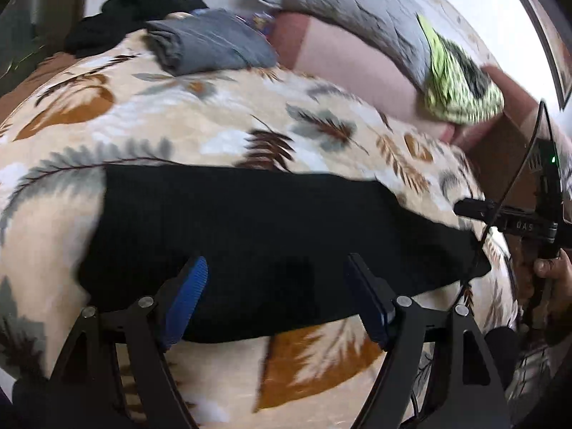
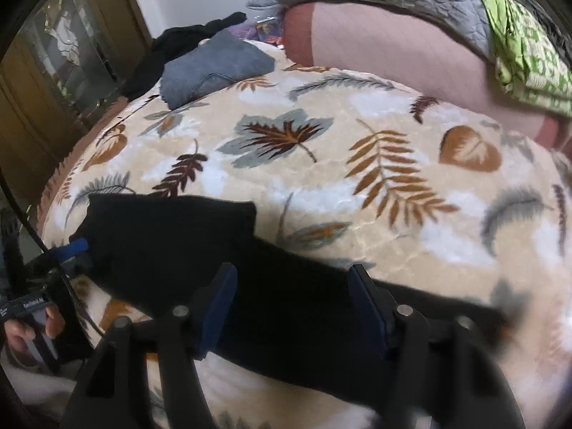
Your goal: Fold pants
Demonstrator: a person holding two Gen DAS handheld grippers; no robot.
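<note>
Black pants lie flat in a long folded strip on a leaf-patterned blanket. They also show in the right wrist view. My left gripper is open, its blue-padded fingers spread just above the pants' near edge. My right gripper is open over the other part of the pants, holding nothing. The right gripper also shows in the left wrist view at the pants' right end. The left gripper also shows in the right wrist view at the pants' left end.
Folded grey clothes and a black garment lie at the far side of the bed. A grey quilt, a pink pillow and a green patterned cloth lie far right. A wooden cabinet stands left.
</note>
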